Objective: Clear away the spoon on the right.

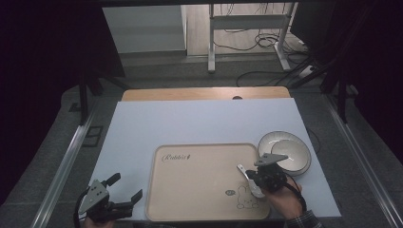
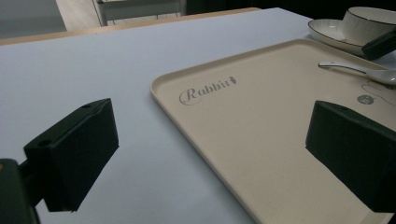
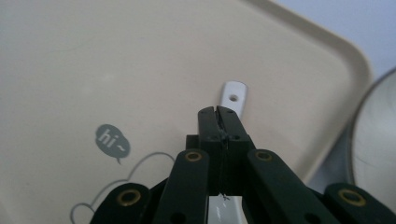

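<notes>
Partly hidden: white spoon (image 3: 233, 97), mid-handle clamped in the shut right gripper (image 3: 218, 112), lying on the beige tray (image 1: 190, 190). Left gripper (image 1: 127, 189) spread apart, empty. Pale tabletop (image 1: 190, 123); dim room, floor cables (image 1: 266, 42).

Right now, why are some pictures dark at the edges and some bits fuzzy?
High view: the room around the table is nearly black, the tabletop lit. Left gripper view: its near black jaws look soft, the tray sharper. Right gripper view: the spoon handle and tray drawing are slightly blurry, so close.
</notes>
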A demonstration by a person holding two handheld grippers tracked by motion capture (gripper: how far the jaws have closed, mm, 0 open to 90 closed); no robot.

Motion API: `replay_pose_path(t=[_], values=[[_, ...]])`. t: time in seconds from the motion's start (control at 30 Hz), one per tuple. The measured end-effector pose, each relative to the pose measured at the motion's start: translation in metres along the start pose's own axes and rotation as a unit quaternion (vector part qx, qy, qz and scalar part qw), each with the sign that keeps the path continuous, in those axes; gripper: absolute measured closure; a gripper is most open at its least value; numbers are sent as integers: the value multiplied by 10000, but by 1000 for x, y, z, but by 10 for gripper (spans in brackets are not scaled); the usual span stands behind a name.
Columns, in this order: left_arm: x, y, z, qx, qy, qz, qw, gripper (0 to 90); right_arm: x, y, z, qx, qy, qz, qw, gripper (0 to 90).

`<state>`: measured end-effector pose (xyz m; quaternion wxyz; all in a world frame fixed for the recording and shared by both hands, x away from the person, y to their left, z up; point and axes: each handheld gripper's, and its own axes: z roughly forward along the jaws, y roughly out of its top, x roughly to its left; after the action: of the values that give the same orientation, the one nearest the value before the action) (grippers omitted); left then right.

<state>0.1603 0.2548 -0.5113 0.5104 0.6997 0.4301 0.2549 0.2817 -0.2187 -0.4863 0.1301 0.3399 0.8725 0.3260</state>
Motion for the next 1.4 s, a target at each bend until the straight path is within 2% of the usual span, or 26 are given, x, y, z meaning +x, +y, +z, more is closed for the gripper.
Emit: replay_pose_path(t=[0.23, 0.47, 0.93, 1.4], values=[[-1, 0, 0, -6, -29, -9, 10000, 23, 6, -1, 15, 112, 78, -133, 9998, 900], [-2, 0, 0, 0, -36, 6, 10000, 23, 7, -2, 23, 238, 25, -206, 9995, 900], [-2, 0, 1, 9, -36, 19, 10000, 23, -3, -5, 21, 167, -171, -30, 9997, 900], [-2, 0, 1, 7, -33, 17, 10000, 23, -9, -6, 20, 141, -310, 42, 9994, 900]])
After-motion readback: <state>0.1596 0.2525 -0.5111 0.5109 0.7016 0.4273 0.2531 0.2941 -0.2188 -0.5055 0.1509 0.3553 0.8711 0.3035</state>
